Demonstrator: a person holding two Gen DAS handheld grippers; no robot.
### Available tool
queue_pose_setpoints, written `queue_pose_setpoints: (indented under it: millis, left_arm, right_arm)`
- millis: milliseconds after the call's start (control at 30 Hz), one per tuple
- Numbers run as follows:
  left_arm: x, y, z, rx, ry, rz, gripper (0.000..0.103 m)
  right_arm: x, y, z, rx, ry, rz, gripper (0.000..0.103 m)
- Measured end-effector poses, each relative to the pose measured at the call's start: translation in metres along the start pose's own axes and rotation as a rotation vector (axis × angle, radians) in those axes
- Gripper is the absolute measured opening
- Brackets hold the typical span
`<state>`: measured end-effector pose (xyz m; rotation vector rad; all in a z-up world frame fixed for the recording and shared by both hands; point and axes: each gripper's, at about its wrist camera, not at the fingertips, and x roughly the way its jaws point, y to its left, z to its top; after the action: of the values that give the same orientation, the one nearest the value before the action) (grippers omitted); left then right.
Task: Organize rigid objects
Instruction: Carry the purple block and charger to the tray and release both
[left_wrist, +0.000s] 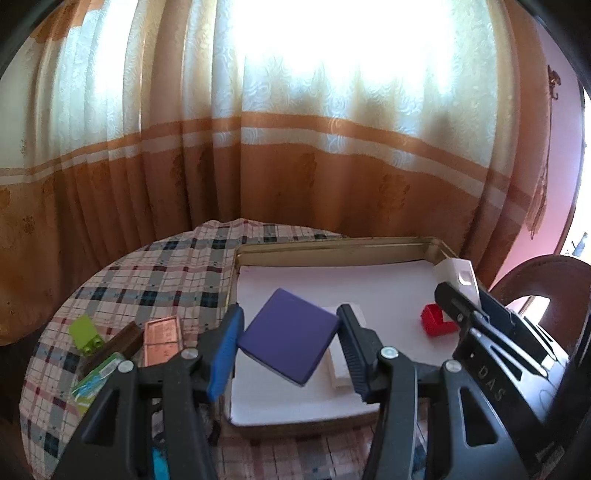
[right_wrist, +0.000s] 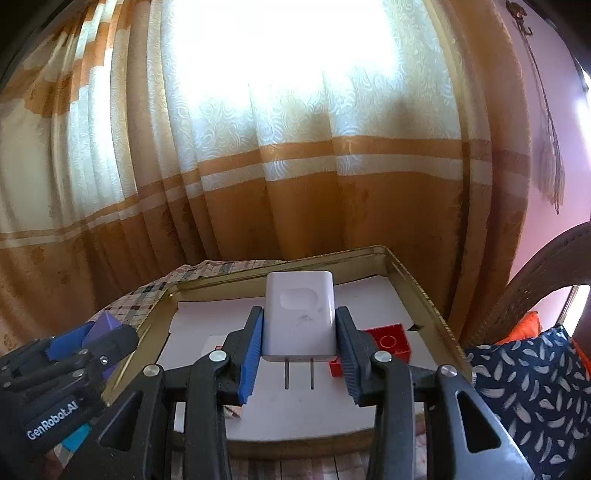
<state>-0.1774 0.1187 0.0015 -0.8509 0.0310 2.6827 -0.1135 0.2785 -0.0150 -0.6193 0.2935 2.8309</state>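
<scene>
- Far left on the plaid-clothed surface (left_wrist: 155, 266): a lime green block (left_wrist: 85, 332), a dark brown bar (left_wrist: 118, 341), a green packet (left_wrist: 94, 380) and a copper-coloured flat box (left_wrist: 163, 334) lay close together, outside the tray.
- Your left gripper (left_wrist: 290, 338) had its fingers (left_wrist: 226, 350) clamped on a purple square box (left_wrist: 288, 336), held tilted above the left part of the gold tray (left_wrist: 332, 245).
- The tray was lined with white paper; a flat white box (left_wrist: 341, 363) lay on it just under and right of the purple one.
- A red block (left_wrist: 436, 321) sat in the right part of the tray, well apart from the purple box.
- Your right gripper (right_wrist: 299, 347) had its fingers (right_wrist: 253, 354) clamped on a white charger plug (right_wrist: 299, 317), prongs pointing toward the camera, held over the tray's right side near the red block (right_wrist: 388, 341).
- Right of the tray: a dark patterned cushion (right_wrist: 528, 384).
</scene>
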Motion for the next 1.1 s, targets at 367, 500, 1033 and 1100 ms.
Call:
queue_pose_setpoints:
  millis: [367,500,1033,1100]
  left_arm:
    - [0.042,-0.004,-0.002,-0.007,0.062,0.031,0.052]
    - [0.05,-0.005,-0.005,-0.015,0.069,0.035,0.052]
    - [0.066,-0.009,-0.011,-0.009,0.094,0.05,0.052]
    - [0.066,-0.008,-0.011,-0.01,0.094,0.051,0.052]
  right_arm:
    - [0.027,-0.002,0.002,0.029,0.06,0.008,0.041]
    - [0.036,0.001,0.0,0.023,0.088,0.014,0.041]
    - [0.043,0.004,-0.002,0.013,0.118,0.008,0.041]
    - [0.041,0.003,-0.002,0.014,0.11,0.007,0.041]
